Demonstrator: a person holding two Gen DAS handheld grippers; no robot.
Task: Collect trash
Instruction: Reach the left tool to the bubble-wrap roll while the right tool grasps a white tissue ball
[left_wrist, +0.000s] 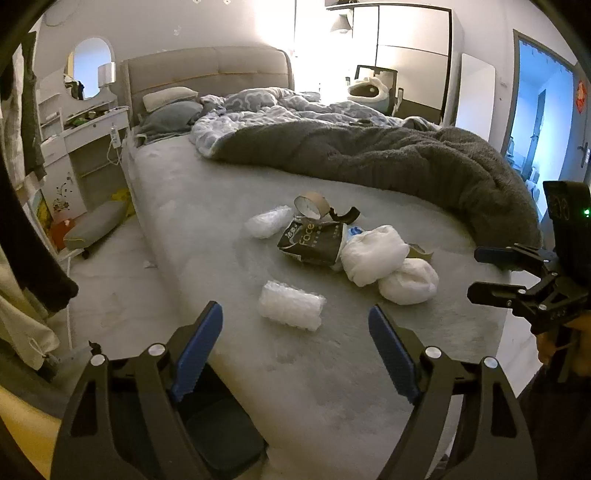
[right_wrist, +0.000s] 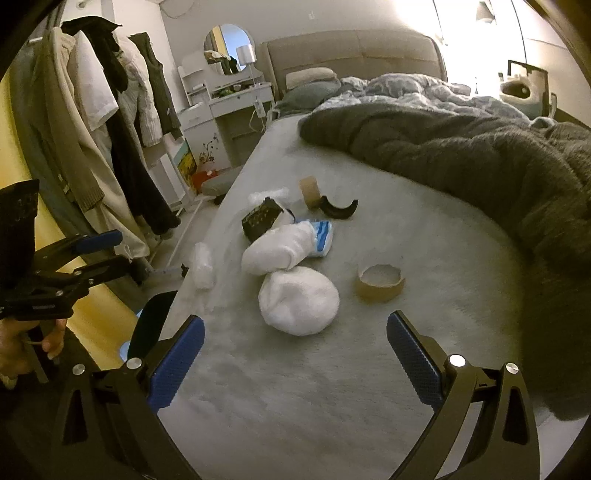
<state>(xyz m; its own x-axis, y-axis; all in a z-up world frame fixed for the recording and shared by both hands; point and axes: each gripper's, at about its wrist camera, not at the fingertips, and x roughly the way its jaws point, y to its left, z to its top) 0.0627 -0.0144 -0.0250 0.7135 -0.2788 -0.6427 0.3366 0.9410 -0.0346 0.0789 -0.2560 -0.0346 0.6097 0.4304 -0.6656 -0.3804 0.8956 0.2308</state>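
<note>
Both grippers — left gripper (left_wrist: 295, 332), right gripper (right_wrist: 295, 339) — spread, empty, above bed edge (left_wrist: 229, 373).

Home bedroom: big unmade bed (left_wrist: 229, 206) w/ padded headboard (left_wrist: 207, 70), pillows (left_wrist: 168, 98) & rumpled grey duvet (left_wrist: 388, 155). White dressing table (right_wrist: 236, 99) w/ round mirror (right_wrist: 229, 48) & lamp beside it, clothes rack (right_wrist: 110, 110) hung w/ coats, wardrobe (left_wrist: 406, 48) on far wall. Open door (left_wrist: 539, 122) leads to another room.

The only readable word is "Face", printed in pale letters on the crumpled black packet (left_wrist: 314, 243) lying among the trash on the bed (left_wrist: 207, 236); its smaller print is illegible.
</note>
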